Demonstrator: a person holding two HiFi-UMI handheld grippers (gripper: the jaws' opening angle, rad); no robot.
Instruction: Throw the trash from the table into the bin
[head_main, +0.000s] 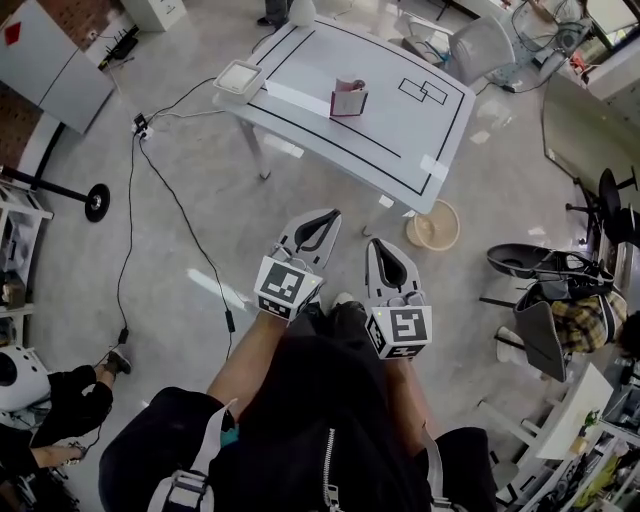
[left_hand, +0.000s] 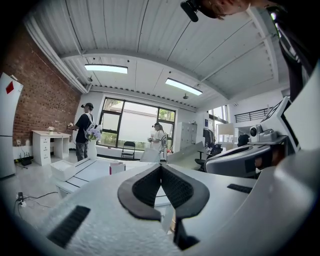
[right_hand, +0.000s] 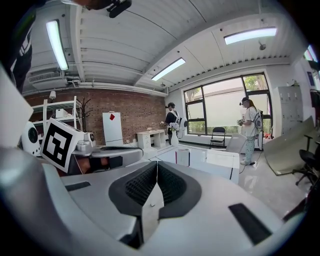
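**Item under task.** The trash, 1 small pink-and-white carton (head_main: 348, 100), stood upright near the middle of the bench (head_main: 300, 60), inside the black rectangle marked on its top. It was untouched. No other loose rubbish could be made out on the bench. A white tray (head_main: 240, 79) sat at the bench's left corner.

**Receptacle.** A round tan bin (head_main: 433, 227) stood on the floor just beside the bench's near right corner.

**Grippers.** Both were held well short of the bench, over bare floor, pointing toward it. The left gripper (head_main: 322, 218) had its jaws closed pad to pad with nothing between them. The right gripper (head_main: 384, 246) was in the same condition, closed and empty.

**Assessment.** The pick-up was judged not yet begun.

**Risks.**
1. Closed jaws reaching the carton would tip it or push it across the bench, so 1 pair needs opening first.
2. The carton looked light and thin-walled, so a hard pinch could crush it and a loose one could drop it.
3. The bin looked low and shallow, so a release from bench height could miss it.
4. A cable (head_main: 185, 222) lay on the floor left of the bench, a trip hazard on that side.
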